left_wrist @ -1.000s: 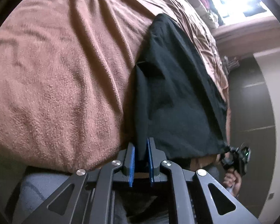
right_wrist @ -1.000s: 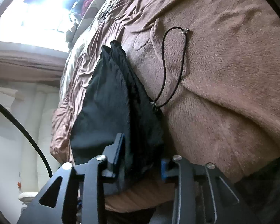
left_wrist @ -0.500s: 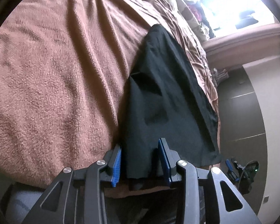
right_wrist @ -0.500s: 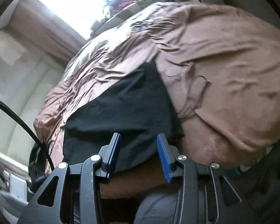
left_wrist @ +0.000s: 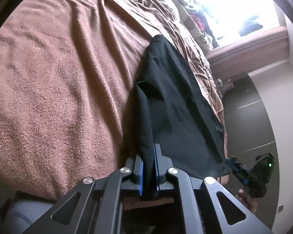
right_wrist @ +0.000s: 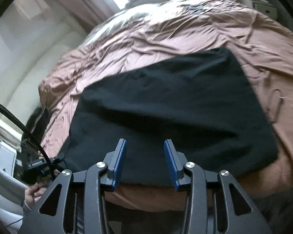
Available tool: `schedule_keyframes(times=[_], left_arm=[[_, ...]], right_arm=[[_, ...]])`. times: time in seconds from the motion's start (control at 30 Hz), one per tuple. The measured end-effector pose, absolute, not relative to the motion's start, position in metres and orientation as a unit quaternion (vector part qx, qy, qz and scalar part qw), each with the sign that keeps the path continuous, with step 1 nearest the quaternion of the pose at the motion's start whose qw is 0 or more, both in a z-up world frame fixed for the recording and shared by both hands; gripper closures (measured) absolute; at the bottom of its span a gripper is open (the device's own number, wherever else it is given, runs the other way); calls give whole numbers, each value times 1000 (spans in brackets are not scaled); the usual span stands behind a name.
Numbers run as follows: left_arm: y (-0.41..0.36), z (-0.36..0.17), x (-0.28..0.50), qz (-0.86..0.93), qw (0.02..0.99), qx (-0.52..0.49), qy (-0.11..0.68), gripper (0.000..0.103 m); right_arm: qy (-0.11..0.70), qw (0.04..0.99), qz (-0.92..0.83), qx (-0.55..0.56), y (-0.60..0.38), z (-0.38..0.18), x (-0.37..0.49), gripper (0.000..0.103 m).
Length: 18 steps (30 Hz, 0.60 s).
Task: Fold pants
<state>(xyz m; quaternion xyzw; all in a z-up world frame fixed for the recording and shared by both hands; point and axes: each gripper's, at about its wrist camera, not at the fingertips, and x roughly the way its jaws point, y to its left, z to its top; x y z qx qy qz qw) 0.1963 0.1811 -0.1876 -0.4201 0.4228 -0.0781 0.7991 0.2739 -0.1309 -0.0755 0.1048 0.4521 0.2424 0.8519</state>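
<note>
- While its jaws are closing, the left hand-held gripper (left_wrist: 148, 167) pinches a raised edge fold of the black pants (left_wrist: 177, 105) between its blue pads.
- With a gap between its pads, the right hand-held gripper (right_wrist: 145, 162) hovers over the pants' near edge, its jaws narrowing with no cloth pressed between them.
- Spread flat, the pants lie on the brown blanket (right_wrist: 273, 44) covering the bed.
- Beside them on the blanket lies a thin cord (right_wrist: 276, 105).
</note>
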Motion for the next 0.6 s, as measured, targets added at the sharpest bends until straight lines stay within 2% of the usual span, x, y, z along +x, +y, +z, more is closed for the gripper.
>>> schedule_keyframes(times=[0.27, 0.6], left_arm=[[183, -190, 186, -82, 799, -428, 414, 94], [191, -193, 177, -85, 797, -435, 411, 94]], right_arm=[[507, 822, 253, 55, -56, -97, 333, 79], [526, 821, 221, 5, -5, -108, 402, 81]])
